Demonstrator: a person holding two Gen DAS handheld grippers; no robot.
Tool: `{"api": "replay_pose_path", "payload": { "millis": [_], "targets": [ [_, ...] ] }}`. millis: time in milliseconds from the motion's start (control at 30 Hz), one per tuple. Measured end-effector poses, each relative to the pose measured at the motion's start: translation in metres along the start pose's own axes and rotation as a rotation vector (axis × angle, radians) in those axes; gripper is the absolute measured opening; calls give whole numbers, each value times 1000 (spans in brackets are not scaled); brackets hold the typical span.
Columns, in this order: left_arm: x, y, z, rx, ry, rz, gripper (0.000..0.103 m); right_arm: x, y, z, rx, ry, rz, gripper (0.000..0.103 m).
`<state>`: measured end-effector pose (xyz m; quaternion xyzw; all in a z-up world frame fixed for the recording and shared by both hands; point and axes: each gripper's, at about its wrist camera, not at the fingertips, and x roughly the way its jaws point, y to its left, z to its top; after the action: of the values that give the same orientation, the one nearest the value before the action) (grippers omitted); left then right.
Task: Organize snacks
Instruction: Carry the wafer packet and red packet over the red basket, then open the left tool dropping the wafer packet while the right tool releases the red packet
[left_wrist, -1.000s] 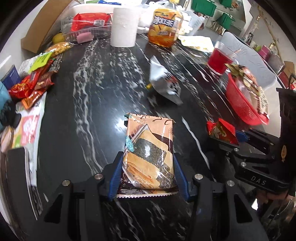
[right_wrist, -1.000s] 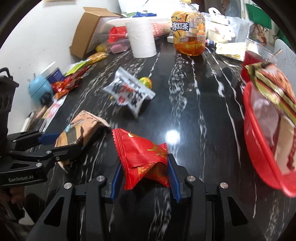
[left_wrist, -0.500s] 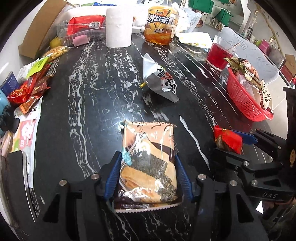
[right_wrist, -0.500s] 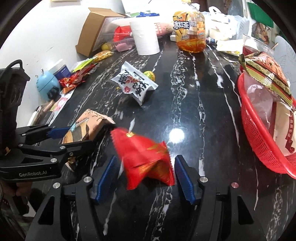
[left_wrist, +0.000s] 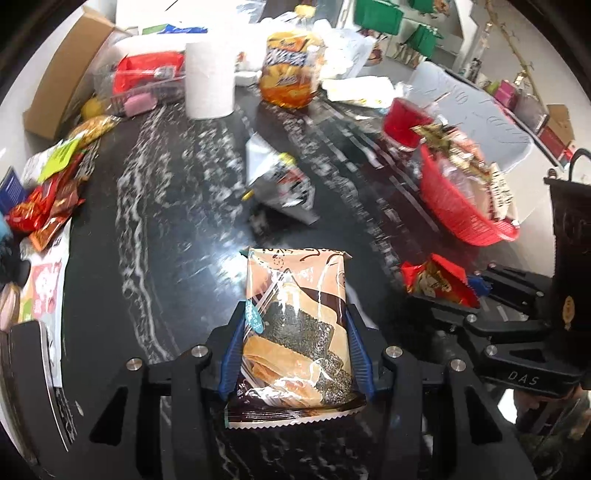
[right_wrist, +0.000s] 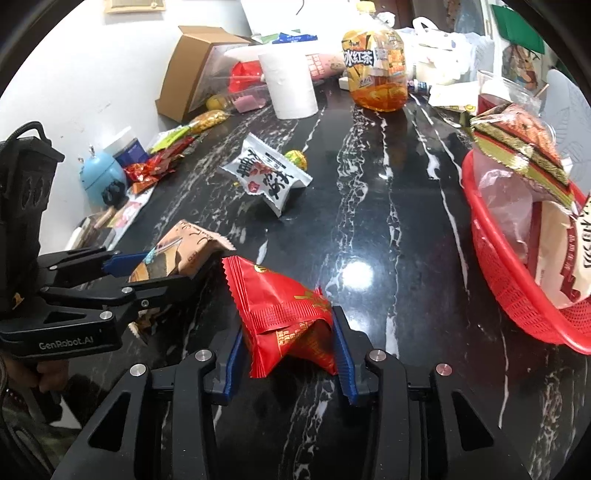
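Left wrist view: left gripper jaws closing, blue pads pinching the tan seaweed snack pack at lower centre. Right wrist view: right gripper jaws closing on the crumpled red snack packet, low centre. Open black marble tabletop runs up the middle; red basket crowds the right edge, white snack pouch sits mid-frame, loose wrappers line the left edge
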<state>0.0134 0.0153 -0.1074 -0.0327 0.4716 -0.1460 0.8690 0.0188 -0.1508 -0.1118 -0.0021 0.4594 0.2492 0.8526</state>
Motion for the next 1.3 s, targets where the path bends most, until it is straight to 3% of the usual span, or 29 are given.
{"api": "replay_pose_path", "payload": {
  "millis": [400, 767, 1100, 1300],
  "targets": [
    [-17, -56, 41, 114, -84, -130, 49, -57, -20, -3, 66, -105, -6, 41],
    [-23, -123, 97, 247, -178, -225, 49, -118, -66, 14, 102, -237, -159, 41],
    [3, -171, 142, 294, -184, -299, 49, -147, -120, 46, 115, -299, -310, 41],
    [29, -196, 157, 326, -147, -316, 49, -150, -150, 49, 142, -295, -348, 41]
  ]
}}
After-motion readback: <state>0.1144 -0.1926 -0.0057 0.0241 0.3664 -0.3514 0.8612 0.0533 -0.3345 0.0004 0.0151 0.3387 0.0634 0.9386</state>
